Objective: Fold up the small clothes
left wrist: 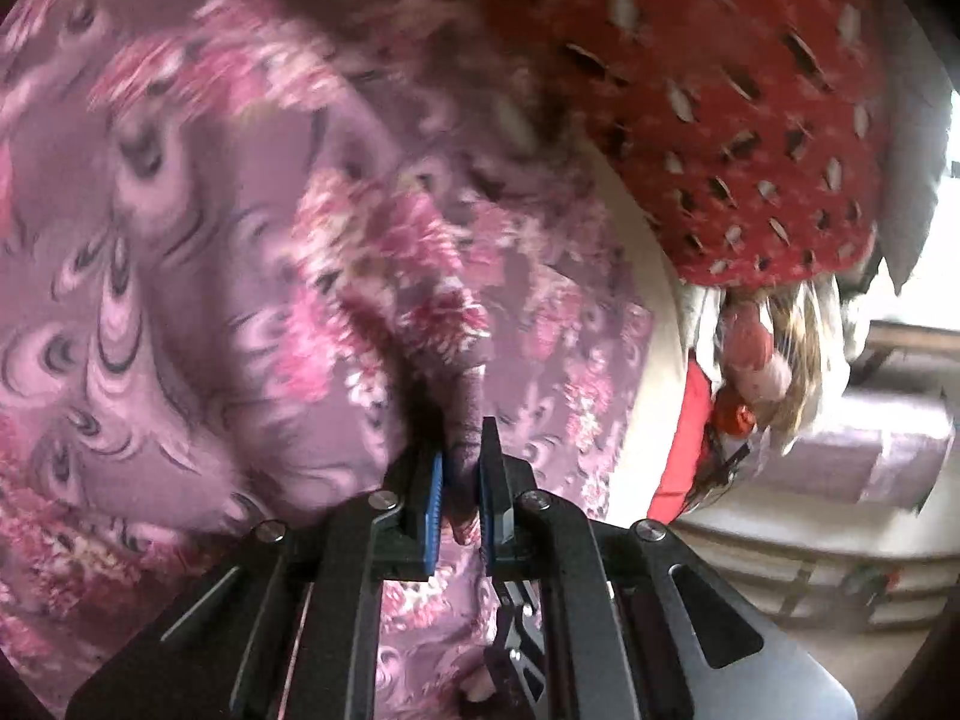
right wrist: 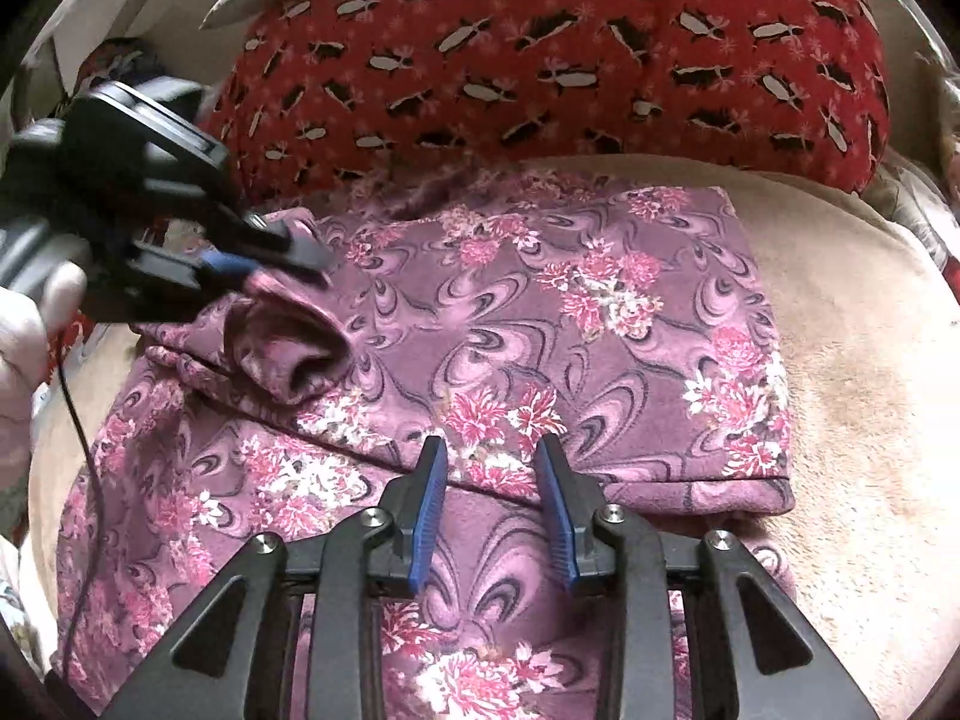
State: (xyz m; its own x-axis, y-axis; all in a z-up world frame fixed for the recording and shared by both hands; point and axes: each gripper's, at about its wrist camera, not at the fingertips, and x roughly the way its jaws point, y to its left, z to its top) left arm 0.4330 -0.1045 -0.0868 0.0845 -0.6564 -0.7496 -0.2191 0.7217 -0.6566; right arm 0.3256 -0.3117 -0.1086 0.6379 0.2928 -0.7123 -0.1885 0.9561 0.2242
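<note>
Floral garment (right wrist: 540, 324), left gripper (left wrist: 461, 480) pinching fold, red patterned cloth (right wrist: 570, 54) behind

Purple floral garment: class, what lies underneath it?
The purple floral garment lies on a beige blanket, visible around its edges. Whatever lies directly beneath the cloth is covered.

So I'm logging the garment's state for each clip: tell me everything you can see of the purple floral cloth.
The purple floral cloth is a soft, fleecy-looking fabric, mauve with dark swirls and pink-and-white flower clusters. It lies partly folded on a beige blanket, one layer lapped over another with a straight hemmed edge in front. The left gripper is shut on a bunched fold at its left corner, lifting it. The right gripper hovers open over the near edge. A red patterned cloth lies behind, at its far edge.
</note>
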